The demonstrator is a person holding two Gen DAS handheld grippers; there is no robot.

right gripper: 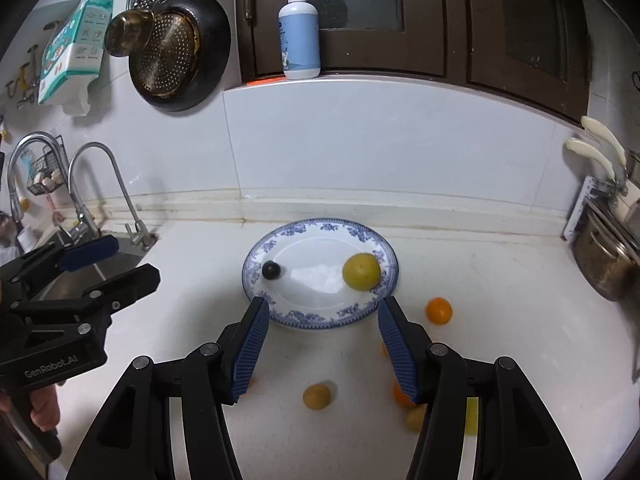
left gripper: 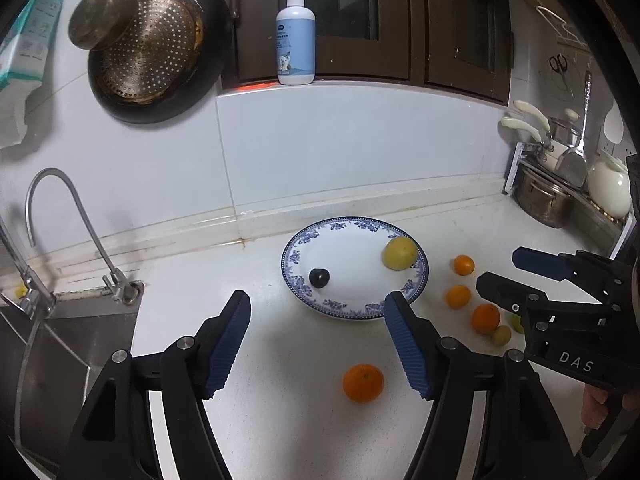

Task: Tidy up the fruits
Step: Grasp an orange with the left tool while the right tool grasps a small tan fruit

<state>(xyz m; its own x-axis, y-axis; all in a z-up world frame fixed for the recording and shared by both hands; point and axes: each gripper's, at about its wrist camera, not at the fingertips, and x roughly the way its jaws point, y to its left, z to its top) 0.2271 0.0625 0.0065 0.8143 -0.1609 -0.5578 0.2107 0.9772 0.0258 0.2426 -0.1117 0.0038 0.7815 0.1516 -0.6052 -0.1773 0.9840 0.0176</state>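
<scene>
A blue-patterned white plate (left gripper: 348,312) (right gripper: 308,318) lies on the white counter near the back wall. On it are a dark plum (left gripper: 319,278) (right gripper: 271,270) and a yellow-green fruit (left gripper: 400,253) (right gripper: 361,271). One orange (left gripper: 363,383) lies alone in front of the plate. Several oranges (left gripper: 458,296) (right gripper: 439,311) and small yellowish fruits (left gripper: 501,335) (right gripper: 317,396) lie to the plate's right. My left gripper (left gripper: 317,300) (right gripper: 136,259) hangs open short of the plate, holding nothing. My right gripper (right gripper: 323,303) (left gripper: 498,269) is open too, above the loose fruits, with nothing between its pads.
A sink (left gripper: 72,340) with a curved tap (left gripper: 60,184) sits to the left. A steel pot (left gripper: 544,200) and a knife rack (right gripper: 600,200) stand at the back right. A soap bottle (left gripper: 295,40) is on the sill, and pans (left gripper: 156,48) hang on the wall.
</scene>
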